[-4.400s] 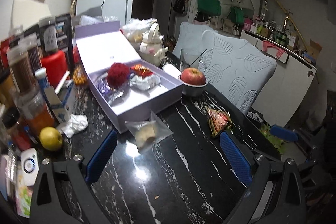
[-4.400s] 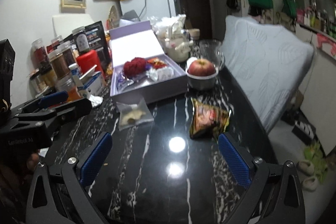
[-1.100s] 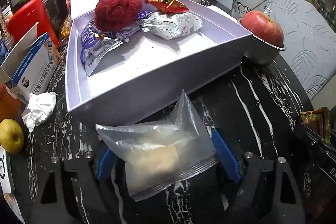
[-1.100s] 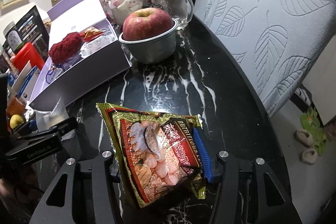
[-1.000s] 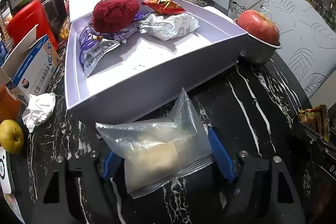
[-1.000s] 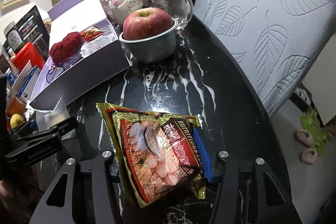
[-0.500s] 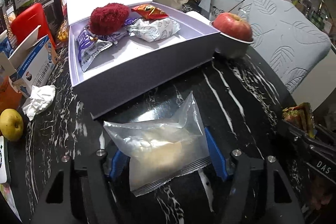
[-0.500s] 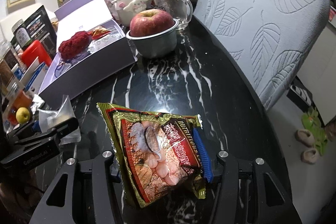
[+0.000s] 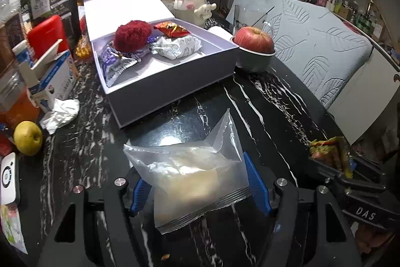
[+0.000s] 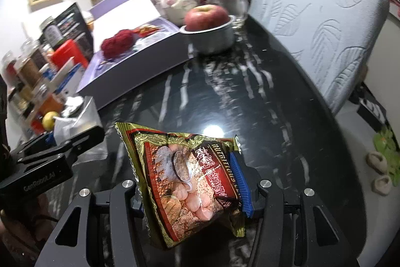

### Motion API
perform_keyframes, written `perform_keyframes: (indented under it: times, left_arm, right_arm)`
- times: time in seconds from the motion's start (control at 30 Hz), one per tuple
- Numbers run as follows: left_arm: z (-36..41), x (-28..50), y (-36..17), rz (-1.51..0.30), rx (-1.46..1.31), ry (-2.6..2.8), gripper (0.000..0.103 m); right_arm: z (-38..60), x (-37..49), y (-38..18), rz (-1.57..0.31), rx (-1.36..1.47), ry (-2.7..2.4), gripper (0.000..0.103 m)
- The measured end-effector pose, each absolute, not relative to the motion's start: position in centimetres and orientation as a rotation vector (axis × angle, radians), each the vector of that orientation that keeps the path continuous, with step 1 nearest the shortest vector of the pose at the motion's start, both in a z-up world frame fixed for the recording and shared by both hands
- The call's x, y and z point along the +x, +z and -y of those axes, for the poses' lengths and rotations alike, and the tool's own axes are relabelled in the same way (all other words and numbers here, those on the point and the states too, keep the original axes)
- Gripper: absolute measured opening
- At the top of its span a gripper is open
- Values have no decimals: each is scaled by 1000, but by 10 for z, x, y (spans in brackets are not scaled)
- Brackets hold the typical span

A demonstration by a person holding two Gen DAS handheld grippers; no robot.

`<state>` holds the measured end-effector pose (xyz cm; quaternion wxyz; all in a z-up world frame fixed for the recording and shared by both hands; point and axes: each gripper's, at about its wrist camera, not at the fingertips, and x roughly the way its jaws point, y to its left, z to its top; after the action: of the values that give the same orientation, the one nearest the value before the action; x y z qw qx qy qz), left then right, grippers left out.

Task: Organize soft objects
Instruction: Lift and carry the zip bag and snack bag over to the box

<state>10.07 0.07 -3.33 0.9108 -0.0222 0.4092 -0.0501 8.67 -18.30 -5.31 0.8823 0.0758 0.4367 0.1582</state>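
Note:
My left gripper (image 9: 197, 182) is shut on a clear plastic bag (image 9: 192, 174) with a pale bun inside, held above the black marble table (image 9: 262, 116). My right gripper (image 10: 192, 182) is shut on a red and gold snack packet (image 10: 185, 174), also lifted; the packet shows at the right edge of the left wrist view (image 9: 330, 152). The open lilac box (image 9: 175, 76) lies ahead, holding a red fluffy ball (image 9: 132, 35), a purple packet (image 9: 115, 61), a white wrapped item (image 9: 177, 48) and a red packet (image 9: 171, 28). The box also shows in the right wrist view (image 10: 140, 61).
A red apple in a metal bowl (image 9: 255, 46) stands right of the box, a glass mug (image 10: 225, 1) behind it. Jars, a blue carton (image 9: 52, 76), crumpled tissue (image 9: 62, 111) and a yellow fruit (image 9: 27, 138) crowd the left. A padded chair (image 9: 320, 46) is at the right.
Both grippers have lifted and pulled back from the box with their bags held. The right view has swung, and the left gripper is now nearer beside it.

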Motion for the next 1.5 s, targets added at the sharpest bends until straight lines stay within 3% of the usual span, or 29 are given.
perform_keyframes:
  times: [0.73,1.5]
  left_arm:
    - [-43,64,51,-584,6,-24,68]
    - [-71,122,126,-384,6,-14,68]
  right_arm:
    - [121,71,9,-734,99,609,53]
    - [89,126,106,-536,30,715,53]
